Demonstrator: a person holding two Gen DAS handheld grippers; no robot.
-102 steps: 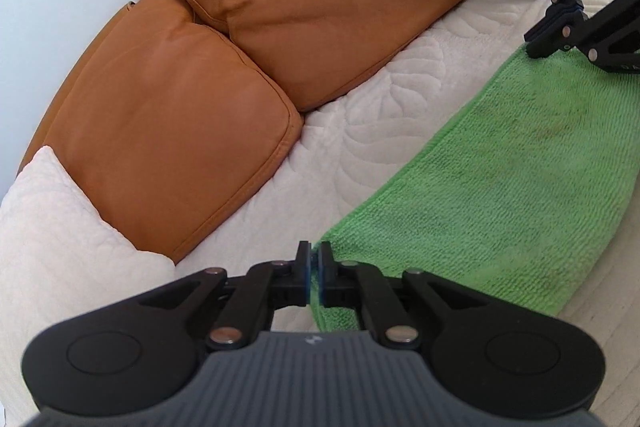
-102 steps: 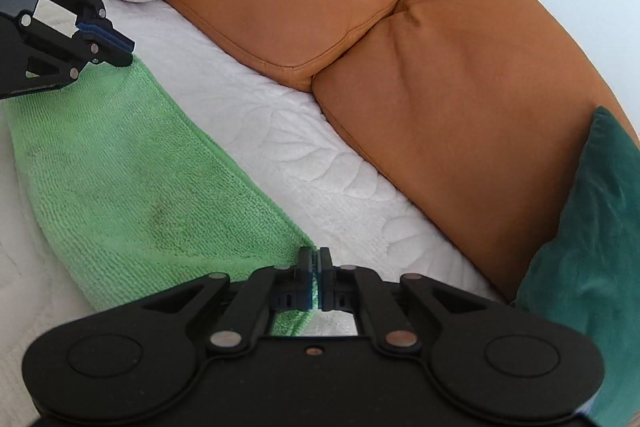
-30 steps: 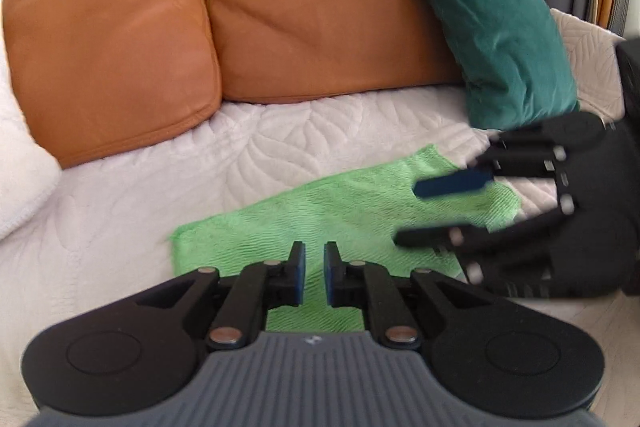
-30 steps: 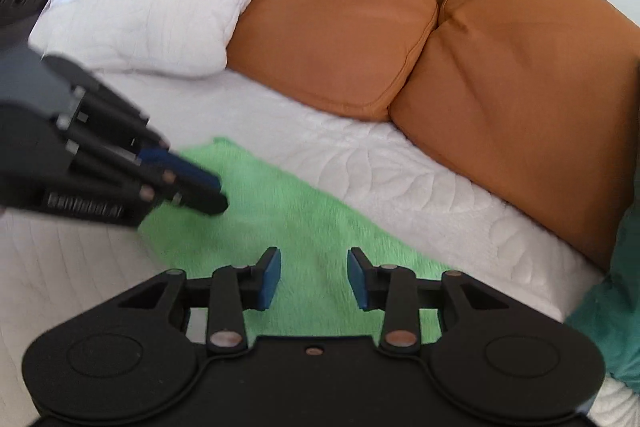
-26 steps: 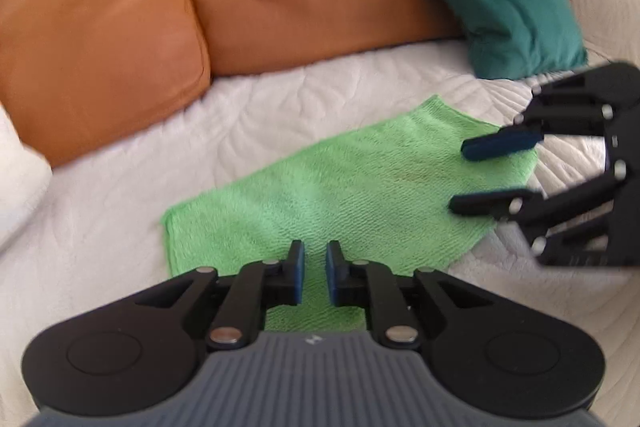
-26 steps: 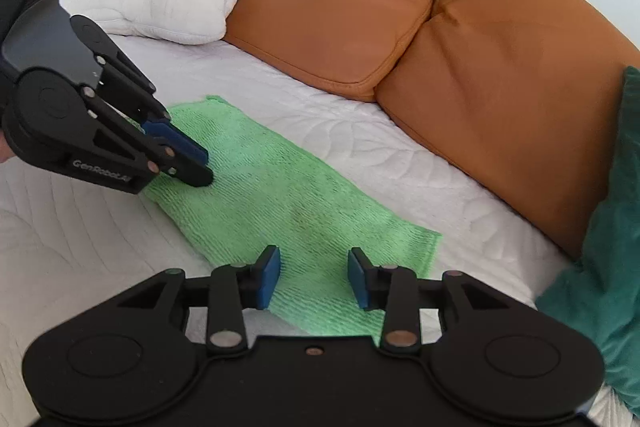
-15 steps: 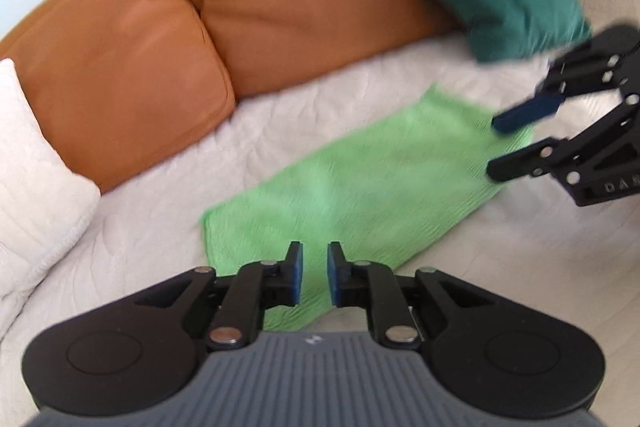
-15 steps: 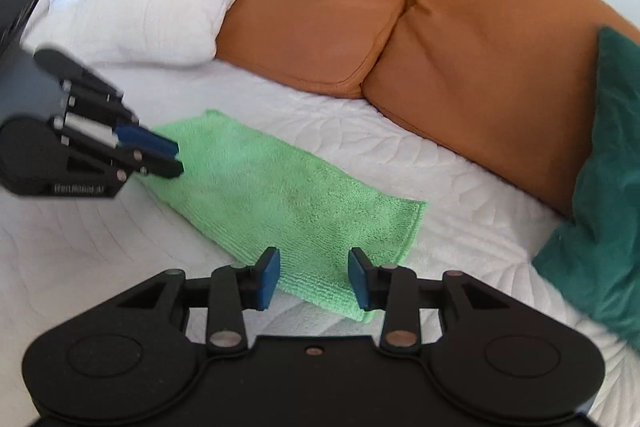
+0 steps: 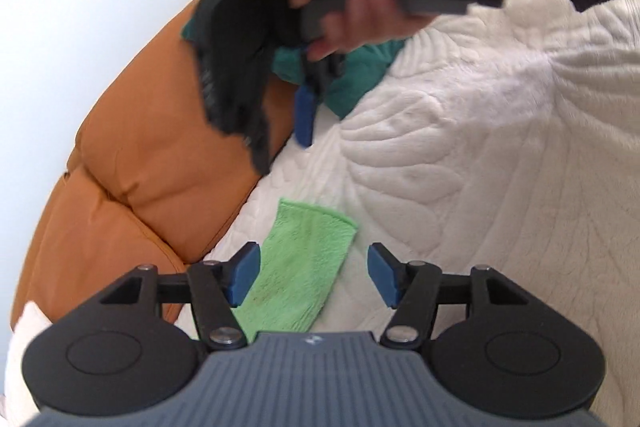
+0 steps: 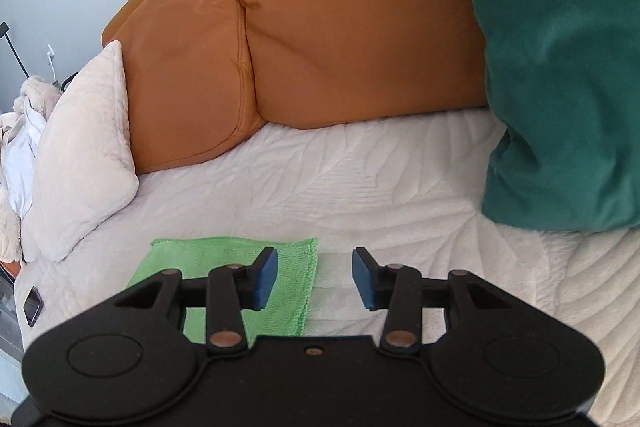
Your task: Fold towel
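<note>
The green towel (image 9: 304, 263) lies flat on the white quilted cover, folded into a long strip. In the left wrist view my left gripper (image 9: 312, 277) is open and empty, above the strip. In the right wrist view the towel (image 10: 224, 259) lies low left, and my right gripper (image 10: 314, 277) is open and empty, over the towel's right end. The right gripper also shows blurred at the top of the left wrist view (image 9: 308, 99), held in a hand, high above the bed.
Two orange cushions (image 10: 320, 27) stand at the back. A teal pillow (image 10: 560, 67) is at the right, a white pillow (image 10: 84, 155) at the left. The white quilted cover (image 10: 400, 187) spreads around the towel. A small dark device (image 10: 33, 301) lies at the left edge.
Both grippers let go of the towel's corners and pulled away upward. The left jaws opened wider. The towel stays flat on the cover.
</note>
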